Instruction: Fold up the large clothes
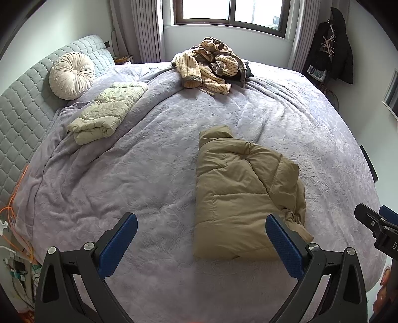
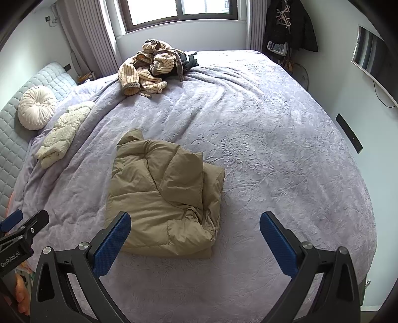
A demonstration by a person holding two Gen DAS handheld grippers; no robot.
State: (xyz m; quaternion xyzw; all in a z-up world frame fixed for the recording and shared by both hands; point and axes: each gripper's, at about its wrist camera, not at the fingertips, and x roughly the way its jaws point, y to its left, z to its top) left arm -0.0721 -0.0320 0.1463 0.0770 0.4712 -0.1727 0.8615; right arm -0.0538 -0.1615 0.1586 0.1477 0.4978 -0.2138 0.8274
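A tan puffer jacket (image 1: 243,196) lies folded on the lilac bedspread (image 1: 149,174), near the bed's front edge; it also shows in the right wrist view (image 2: 164,196). My left gripper (image 1: 201,221) is open and empty, held above the bed just left of the jacket's near end. My right gripper (image 2: 195,221) is open and empty, above the jacket's near right corner. A folded cream quilted jacket (image 1: 107,111) lies at the left by the headboard. A heap of unfolded striped and dark clothes (image 1: 211,64) sits at the far side of the bed.
A round cream cushion (image 1: 72,75) leans on the grey quilted headboard (image 1: 22,104). Orange cables (image 1: 17,211) hang at the bed's left side. A dark coat hangs on a rack (image 1: 335,49) at the far right. A window (image 1: 231,12) is behind the bed.
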